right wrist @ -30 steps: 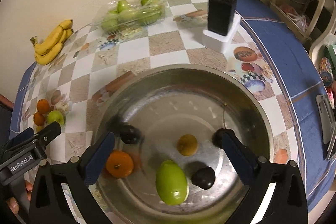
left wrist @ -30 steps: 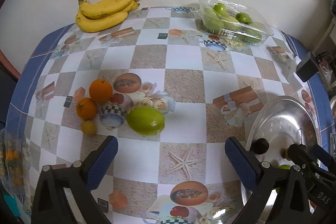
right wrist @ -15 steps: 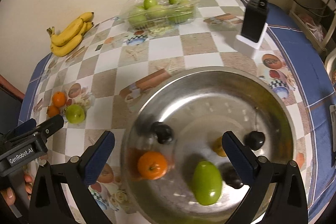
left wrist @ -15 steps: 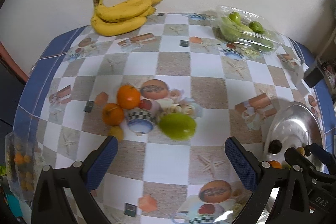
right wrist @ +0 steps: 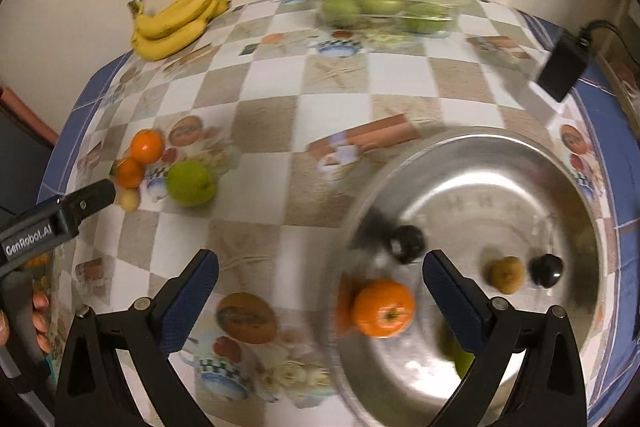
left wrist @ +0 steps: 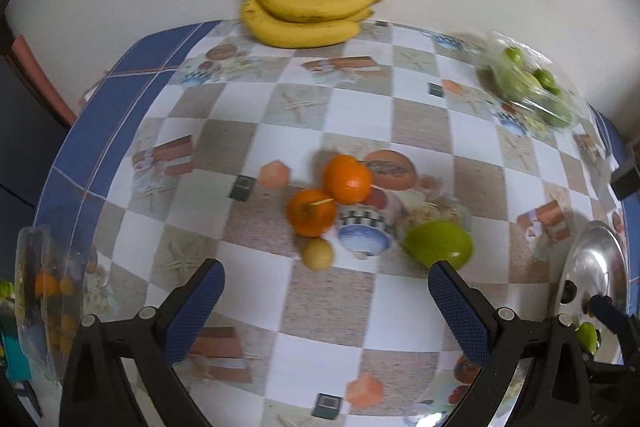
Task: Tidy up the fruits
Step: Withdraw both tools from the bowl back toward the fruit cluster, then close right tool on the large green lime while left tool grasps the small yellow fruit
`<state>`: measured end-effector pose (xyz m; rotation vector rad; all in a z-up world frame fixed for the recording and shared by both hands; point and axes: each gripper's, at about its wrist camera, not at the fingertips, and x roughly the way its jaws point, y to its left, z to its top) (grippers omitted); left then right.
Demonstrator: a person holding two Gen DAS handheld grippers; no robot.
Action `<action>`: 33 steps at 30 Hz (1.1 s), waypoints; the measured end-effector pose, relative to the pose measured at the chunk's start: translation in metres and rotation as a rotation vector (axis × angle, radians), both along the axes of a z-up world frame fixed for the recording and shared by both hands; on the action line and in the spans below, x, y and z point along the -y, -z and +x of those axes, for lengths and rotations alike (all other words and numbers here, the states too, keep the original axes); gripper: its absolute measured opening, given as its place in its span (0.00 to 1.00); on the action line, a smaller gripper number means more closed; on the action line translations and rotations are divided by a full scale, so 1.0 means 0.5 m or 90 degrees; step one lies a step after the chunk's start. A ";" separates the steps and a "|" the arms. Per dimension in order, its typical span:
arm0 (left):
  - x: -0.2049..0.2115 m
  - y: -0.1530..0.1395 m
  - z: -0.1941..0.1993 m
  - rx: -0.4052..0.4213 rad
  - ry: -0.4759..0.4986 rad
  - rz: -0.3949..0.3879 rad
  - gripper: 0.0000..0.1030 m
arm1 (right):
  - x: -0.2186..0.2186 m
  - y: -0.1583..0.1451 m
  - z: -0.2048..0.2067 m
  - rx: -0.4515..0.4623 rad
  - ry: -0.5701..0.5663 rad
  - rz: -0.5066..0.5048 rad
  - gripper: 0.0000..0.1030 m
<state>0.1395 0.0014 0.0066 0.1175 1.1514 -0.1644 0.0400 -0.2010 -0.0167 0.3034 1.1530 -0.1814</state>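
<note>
Right now I hold my left gripper (left wrist: 324, 291) spread wide and empty just short of the fruit cluster: two oranges (left wrist: 347, 179) touching, a small yellow fruit (left wrist: 317, 253) below them, a green fruit (left wrist: 438, 243) beside. My right gripper (right wrist: 320, 275) is likewise agape, holding nothing, over the near rim of the steel bowl (right wrist: 520, 163), which holds an orange (right wrist: 383, 307) and dark fruits (right wrist: 546, 270).

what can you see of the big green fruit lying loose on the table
The green fruit is smooth, glossy, yellow-green and oval, lying on its side on the checked tablecloth. It sits apart from the two oranges and the small yellow fruit, outside the metal bowl. Nothing grips it; the left gripper is open just short of it.
</note>
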 end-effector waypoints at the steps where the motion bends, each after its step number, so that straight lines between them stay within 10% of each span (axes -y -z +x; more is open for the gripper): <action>1: -0.012 0.000 0.003 0.000 -0.006 -0.002 1.00 | -0.010 0.000 0.004 0.000 -0.005 0.002 0.99; 21: -0.119 0.025 0.050 -0.020 -0.080 -0.110 0.99 | -0.120 0.008 0.097 0.023 -0.065 0.075 0.99; 28: -0.109 0.053 0.065 -0.047 -0.070 -0.140 0.81 | -0.139 0.025 0.133 0.020 -0.083 0.077 0.97; 33: -0.103 0.074 0.075 -0.070 -0.065 -0.157 0.67 | -0.154 0.043 0.157 0.011 -0.099 0.078 0.76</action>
